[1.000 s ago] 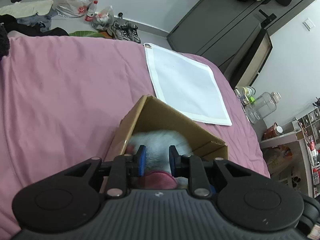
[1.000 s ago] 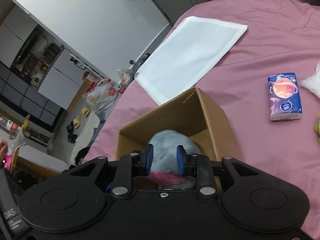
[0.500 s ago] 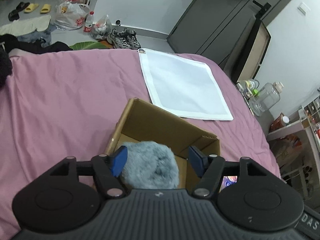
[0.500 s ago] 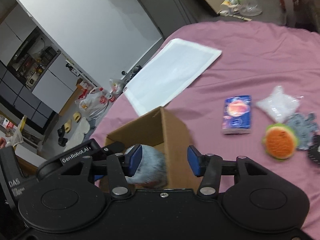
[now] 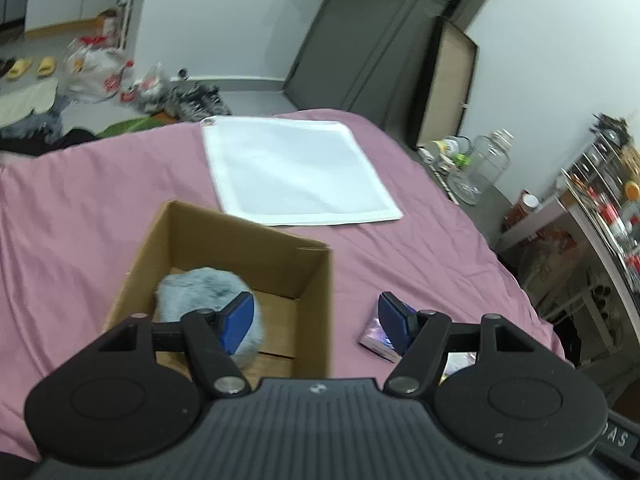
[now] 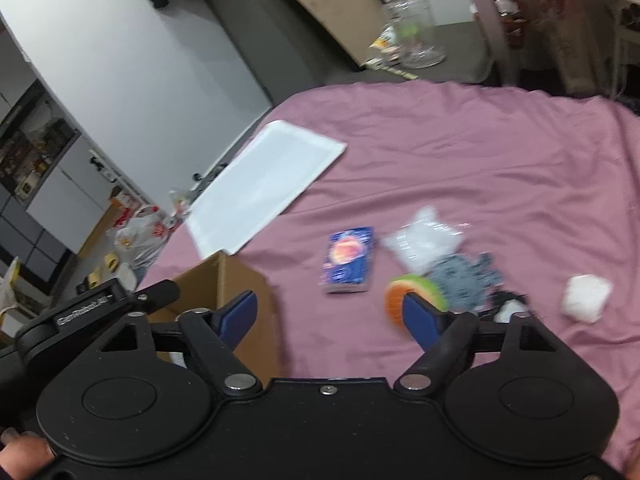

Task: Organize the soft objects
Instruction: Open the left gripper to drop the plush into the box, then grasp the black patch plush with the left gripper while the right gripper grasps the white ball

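A grey fluffy plush (image 5: 200,294) lies inside the open cardboard box (image 5: 308,268) on the pink bed. My left gripper (image 5: 316,320) hangs open above the box's right wall, holding nothing. My right gripper (image 6: 330,316) is open too, over the bed beside the box (image 6: 236,280). Ahead of it lie a blue tissue pack (image 6: 350,260), an orange-and-green plush burger (image 6: 412,290), a grey patterned cloth (image 6: 466,280), a clear white bag (image 6: 424,240) and a white wad (image 6: 586,298). The tissue pack (image 5: 378,338) also shows behind my left gripper's right finger.
A white cloth (image 5: 296,172) lies flat at the far side of the pink bed (image 5: 420,248). A glass jar (image 5: 486,166) and a cluttered shelf (image 5: 600,208) stand off the bed's right edge. Shoes and bags (image 5: 100,76) litter the floor beyond.
Both grippers were shut on the grey plush inside the box; they opened, let it go and pulled back and to the right, leaving it in the box.
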A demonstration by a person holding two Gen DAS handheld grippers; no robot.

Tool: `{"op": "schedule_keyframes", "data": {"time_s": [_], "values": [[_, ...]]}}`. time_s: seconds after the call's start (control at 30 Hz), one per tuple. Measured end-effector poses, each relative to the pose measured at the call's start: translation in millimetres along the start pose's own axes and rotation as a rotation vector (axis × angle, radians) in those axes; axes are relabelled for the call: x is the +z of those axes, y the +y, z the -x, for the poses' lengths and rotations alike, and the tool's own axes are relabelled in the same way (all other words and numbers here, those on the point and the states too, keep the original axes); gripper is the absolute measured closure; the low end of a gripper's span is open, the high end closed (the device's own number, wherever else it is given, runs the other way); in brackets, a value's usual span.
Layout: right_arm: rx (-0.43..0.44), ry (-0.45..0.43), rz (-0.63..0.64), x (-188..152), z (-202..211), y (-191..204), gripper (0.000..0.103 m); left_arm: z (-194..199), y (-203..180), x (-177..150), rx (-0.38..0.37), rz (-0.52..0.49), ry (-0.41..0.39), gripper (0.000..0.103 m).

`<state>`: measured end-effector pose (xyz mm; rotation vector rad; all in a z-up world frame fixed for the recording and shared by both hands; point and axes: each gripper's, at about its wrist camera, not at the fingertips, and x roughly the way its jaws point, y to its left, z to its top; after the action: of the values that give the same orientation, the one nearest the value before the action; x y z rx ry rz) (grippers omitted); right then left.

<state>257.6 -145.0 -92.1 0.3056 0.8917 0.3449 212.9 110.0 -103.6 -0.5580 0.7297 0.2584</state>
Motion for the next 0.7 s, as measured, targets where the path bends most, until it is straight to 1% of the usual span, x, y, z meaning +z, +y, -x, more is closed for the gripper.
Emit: {"op": "schedule_keyframes", "data": {"time_s": [0.07, 0.17, 0.3, 0.37, 0.4, 0.5, 0.57, 0.63, 0.7], "values": [[-0.016, -0.001, 0.002, 3, 5, -9, 0.021, 1, -11, -5, -0.022, -0.027, 0.003, 0.036], [-0.031, 0.009, -0.018, 7, 12, -26, 0.014, 3, -27, -12, -0.035, -0.064, 0.01, 0.036], [-0.067, 0.0, -0.062, 10, 22, -54, 0.008, 8, -52, -23, 0.004, -0.145, -0.011, 0.036], [-0.064, -0.004, -0.092, 11, 25, -69, 0.006, 6, -60, -26, -0.016, -0.144, 0.018, 0.036], [-0.06, -0.011, -0.108, 11, 26, -77, 0.005, 4, -64, -28, -0.012, -0.145, 0.031, 0.036], [-0.058, -0.005, -0.16, 9, 22, -99, 0.003, 0, -83, -38, 0.065, -0.2, 0.055, 0.036], [-0.061, 0.011, -0.185, 8, 17, -113, 0.003, -2, -95, -45, 0.058, -0.236, 0.071, 0.036], [-0.059, 0.018, -0.202, 5, 17, -124, 0.003, -5, -104, -52, 0.043, -0.252, 0.094, 0.036], [-0.048, 0.034, -0.227, 4, 15, -136, 0.003, -8, -112, -58, 0.044, -0.265, 0.105, 0.036]]}}
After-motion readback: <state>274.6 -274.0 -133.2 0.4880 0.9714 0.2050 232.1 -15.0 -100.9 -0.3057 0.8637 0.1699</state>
